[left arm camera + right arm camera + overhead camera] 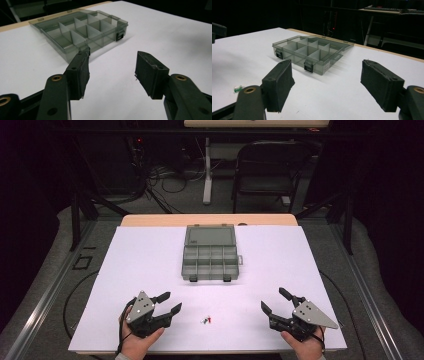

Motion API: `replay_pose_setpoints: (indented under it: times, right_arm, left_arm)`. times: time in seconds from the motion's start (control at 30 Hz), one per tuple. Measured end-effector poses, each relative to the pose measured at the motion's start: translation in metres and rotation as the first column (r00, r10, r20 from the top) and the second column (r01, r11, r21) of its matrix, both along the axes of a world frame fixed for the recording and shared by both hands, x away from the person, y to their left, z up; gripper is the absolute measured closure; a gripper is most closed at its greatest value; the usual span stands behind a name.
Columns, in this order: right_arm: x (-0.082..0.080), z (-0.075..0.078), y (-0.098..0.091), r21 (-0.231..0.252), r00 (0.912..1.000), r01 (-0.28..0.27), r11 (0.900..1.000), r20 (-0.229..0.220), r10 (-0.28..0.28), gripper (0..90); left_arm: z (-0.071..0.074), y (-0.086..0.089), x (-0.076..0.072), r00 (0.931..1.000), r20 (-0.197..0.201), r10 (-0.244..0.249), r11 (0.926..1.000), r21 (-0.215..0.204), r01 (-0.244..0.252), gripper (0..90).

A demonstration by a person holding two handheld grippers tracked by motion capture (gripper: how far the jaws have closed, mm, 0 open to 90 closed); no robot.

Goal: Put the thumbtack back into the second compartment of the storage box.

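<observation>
Risk entry: both grippers, left point(169, 302) and right point(272, 300), wide, empty; tiny pins point(206, 320) between, liable to skid under coarse jaws.

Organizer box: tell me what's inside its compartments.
The organizer box lies open, lid flat behind it. Its compartments appear empty. The cells' near corners hide behind the smoky dividers and front wall, so something tiny could lie there.

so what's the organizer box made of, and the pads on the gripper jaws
The organizer box looks like smoky grey see-through plastic: its dividers and the white table show through the glossy walls, and its latches are black. The pads on the right gripper look like matte black foam or rubber, with rough, slightly frayed edges; which one is hard to tell.
</observation>
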State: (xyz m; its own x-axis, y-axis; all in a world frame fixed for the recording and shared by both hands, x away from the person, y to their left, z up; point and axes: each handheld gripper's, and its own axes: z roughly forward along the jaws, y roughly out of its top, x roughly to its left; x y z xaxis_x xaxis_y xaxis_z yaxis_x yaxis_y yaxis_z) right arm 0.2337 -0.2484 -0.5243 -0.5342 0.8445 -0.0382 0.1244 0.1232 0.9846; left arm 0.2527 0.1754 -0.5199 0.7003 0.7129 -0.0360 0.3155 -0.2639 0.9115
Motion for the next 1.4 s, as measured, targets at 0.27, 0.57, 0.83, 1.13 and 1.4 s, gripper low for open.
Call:
replay_pose_setpoints:
  times: [0.27,0.57,0.83,1.13,1.4]
  right_arm:
    - [0.000,0.000,0.000,-0.004,1.0000,-0.006,1.0000,-0.001,0.006,24.8]
    - [0.001,-0.001,0.000,0.000,1.0000,-0.003,1.0000,-0.009,0.003,24.8]
    - [0.002,-0.002,0.000,-0.001,0.9999,-0.003,1.0000,-0.016,0.003,24.7]
    - [0.002,-0.002,-0.001,0.002,0.9998,0.000,1.0000,-0.018,0.000,24.7]
    - [0.001,-0.002,-0.002,0.003,0.9998,0.003,1.0000,-0.018,-0.003,24.7]
  left_arm:
    - [-0.010,-0.017,0.000,0.9961,-0.071,-0.053,0.9971,0.051,0.057,50.9]
    - [-0.020,-0.029,0.002,0.9863,-0.146,-0.076,0.9907,0.100,0.092,56.3]
    - [-0.027,-0.044,0.003,0.9800,-0.175,-0.094,0.9875,0.108,0.114,67.7]
    - [-0.036,-0.064,0.007,0.9672,-0.223,-0.123,0.9790,0.133,0.155,77.0]
    - [-0.042,-0.068,0.010,0.9601,-0.251,-0.123,0.9772,0.138,0.162,78.4]
